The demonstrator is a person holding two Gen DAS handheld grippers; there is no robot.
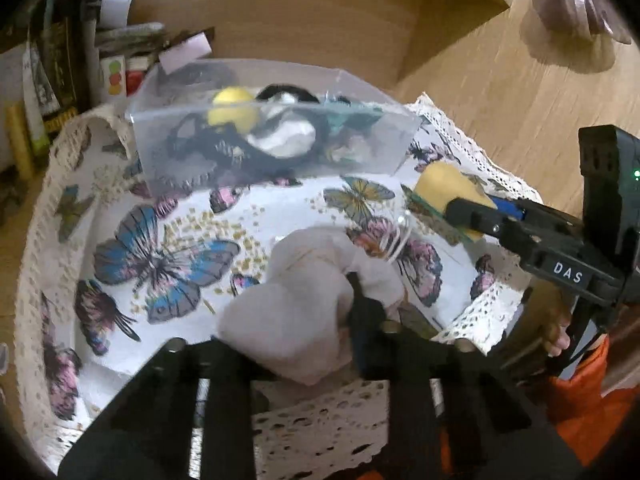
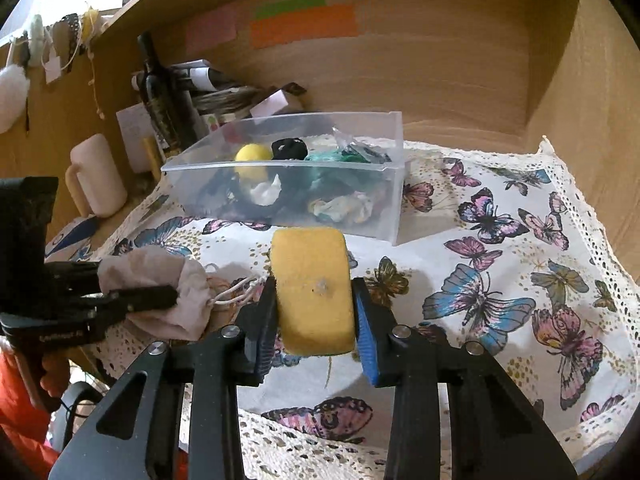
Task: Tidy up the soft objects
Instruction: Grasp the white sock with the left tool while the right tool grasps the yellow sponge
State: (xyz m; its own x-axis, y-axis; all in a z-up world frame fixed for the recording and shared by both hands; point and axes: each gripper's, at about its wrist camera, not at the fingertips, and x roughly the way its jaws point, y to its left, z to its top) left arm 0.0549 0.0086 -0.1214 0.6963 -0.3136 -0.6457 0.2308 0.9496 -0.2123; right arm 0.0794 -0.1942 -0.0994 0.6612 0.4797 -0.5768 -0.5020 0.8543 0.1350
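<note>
My left gripper (image 1: 304, 320) is shut on a pale pink cloth pouch (image 1: 296, 312) with white drawstrings, held above the butterfly cloth; it also shows in the right wrist view (image 2: 160, 292). My right gripper (image 2: 314, 304) is shut on a yellow sponge (image 2: 312, 288), held upright between its fingers; the sponge also shows in the left wrist view (image 1: 444, 192). A clear plastic box (image 1: 276, 136) stands beyond both, holding a yellow ball (image 2: 252, 156), black, white and teal soft items.
The butterfly cloth (image 2: 500, 264) with lace edging covers the table. Bottles, papers and a pale mug (image 2: 96, 180) stand at the back left against a wooden wall (image 2: 400, 60). A brown object (image 1: 576, 4) sits on the floor far right.
</note>
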